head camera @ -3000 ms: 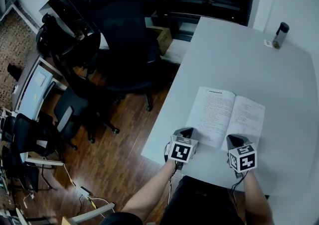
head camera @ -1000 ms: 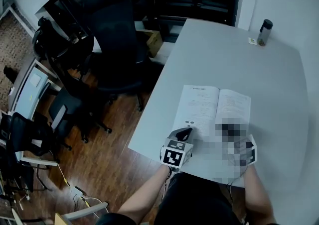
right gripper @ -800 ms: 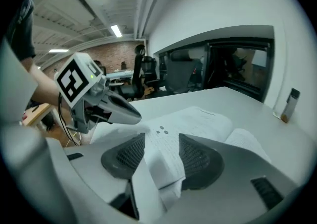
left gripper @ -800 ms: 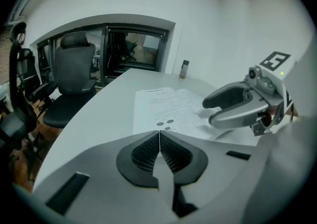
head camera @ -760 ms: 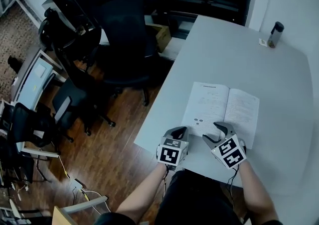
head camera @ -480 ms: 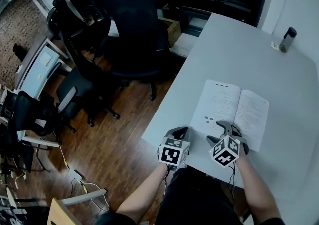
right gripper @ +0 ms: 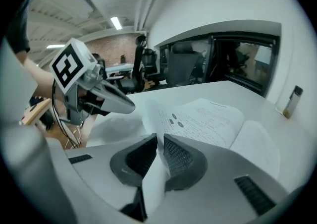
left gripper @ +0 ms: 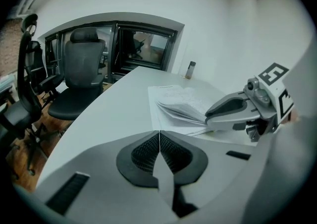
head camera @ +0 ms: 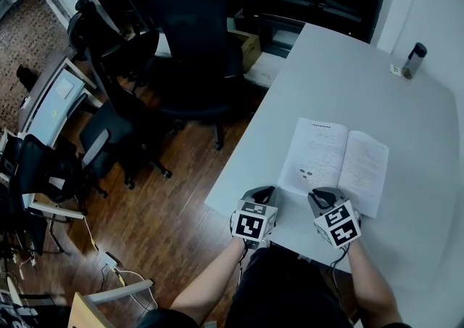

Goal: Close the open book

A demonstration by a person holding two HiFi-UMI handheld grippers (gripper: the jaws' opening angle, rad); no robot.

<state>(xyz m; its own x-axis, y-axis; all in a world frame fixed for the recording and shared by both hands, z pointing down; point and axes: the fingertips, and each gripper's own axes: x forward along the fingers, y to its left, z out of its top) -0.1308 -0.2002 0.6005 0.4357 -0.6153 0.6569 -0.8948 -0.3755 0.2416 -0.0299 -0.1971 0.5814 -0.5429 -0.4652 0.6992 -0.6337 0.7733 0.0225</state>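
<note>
**Book** (head camera: pixel 339 163): open and face up on the table (head camera: pixel 341 80), close to the table's front edge. I read its spine as running from that edge toward the far side, slightly tilted, with the pages spread to either side.

**Right gripper** (right gripper: pixel 159 140): at the table's front edge. Its jaws have just been closing and now pinch the near edge of the left page (right gripper: pixel 198 119), which is curled up off the stack.

**Left gripper** (left gripper: pixel 159 138): jaws pressed together with nothing between them, at the table's front left.

**Bottle** (head camera: pixel 412 59): capped and upright at the table's far right corner. I cannot tell what is in it.

**Box** (head camera: pixel 250 47): off the table's far left end. Its contents are not visible to me.

**Chair** (head camera: pixel 192 51): off the table's left side.
</note>
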